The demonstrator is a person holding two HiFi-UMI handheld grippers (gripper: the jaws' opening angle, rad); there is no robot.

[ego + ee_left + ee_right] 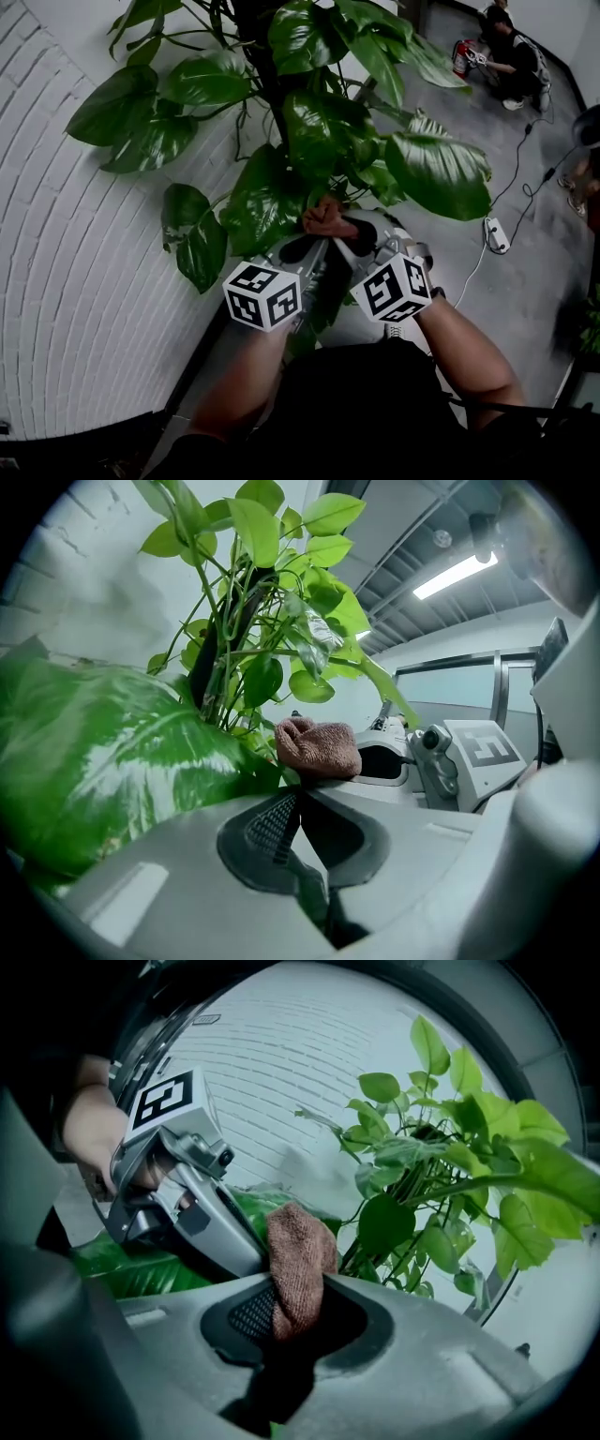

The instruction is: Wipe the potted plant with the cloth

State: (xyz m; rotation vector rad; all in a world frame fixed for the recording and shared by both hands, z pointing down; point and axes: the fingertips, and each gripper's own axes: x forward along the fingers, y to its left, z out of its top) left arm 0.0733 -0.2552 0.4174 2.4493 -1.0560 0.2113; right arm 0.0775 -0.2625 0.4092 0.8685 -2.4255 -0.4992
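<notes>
The right gripper point(298, 1321) has its jaws clamped on a brown terry cloth point(298, 1260), which stands up out of them in a bunched fold and hangs down into the gap behind. Just beside it, the left gripper point(298, 803) is closed almost fully, with only a thin dark strip between its jaws. This looks like the edge of the large glossy leaf point(103, 771) that spreads off to its left. The two sets of jaw tips nearly meet, and the cloth sits right at the tip of the left gripper, against the leaf's near edge. From the head view, both grippers point away from the person into the lower foliage, their marker cubes side by side and a forearm behind each. The plant point(319, 122) rises above them on a dark central stem with broad green leaves fanning out on every side — its pot is hidden. A white brick wall point(84, 281) is to the left. Grey floor point(525, 281) is to the right, with a white power strip point(495, 234) and its cable on it, and a person point(511, 61) crouches far back.
</notes>
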